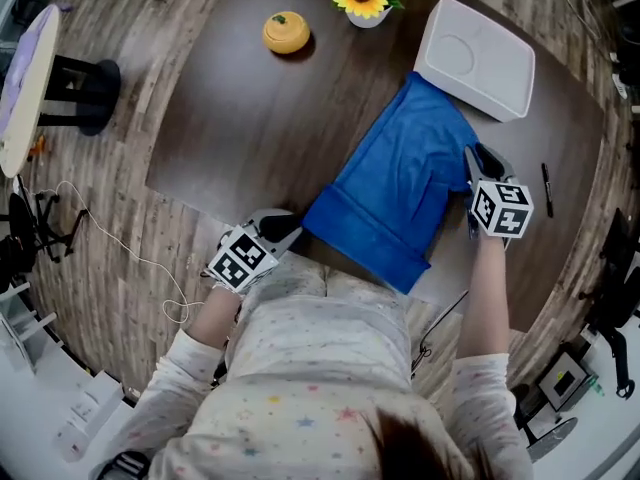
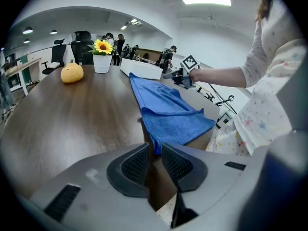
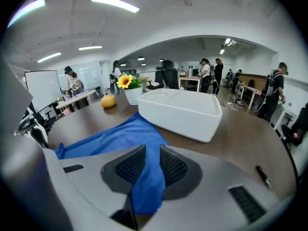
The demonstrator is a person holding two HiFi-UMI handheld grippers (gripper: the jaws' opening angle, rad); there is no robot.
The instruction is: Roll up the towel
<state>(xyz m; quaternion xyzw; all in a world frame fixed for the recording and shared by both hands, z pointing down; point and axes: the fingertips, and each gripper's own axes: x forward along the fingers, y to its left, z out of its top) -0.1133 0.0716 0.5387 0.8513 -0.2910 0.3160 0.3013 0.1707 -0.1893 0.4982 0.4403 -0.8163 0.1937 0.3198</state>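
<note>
Right claw [image 3: 152, 150] clamps the blue cloth towel [image 1: 395, 183] mid-roll; left claw [image 2: 155, 148], barely parted and empty, should regrip its near fold [image 1: 365, 238].

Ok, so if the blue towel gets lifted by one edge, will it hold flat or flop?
Probably flops: the towel wrinkles and folds at its near end, and hangs limp from the right gripper. Likely light too, being thin cloth lying close to the table.

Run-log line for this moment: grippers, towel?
left gripper: open, empty, by near corner of towel | right gripper: shut on towel edge | towel: spread on table, near end folded over, not rolled
</note>
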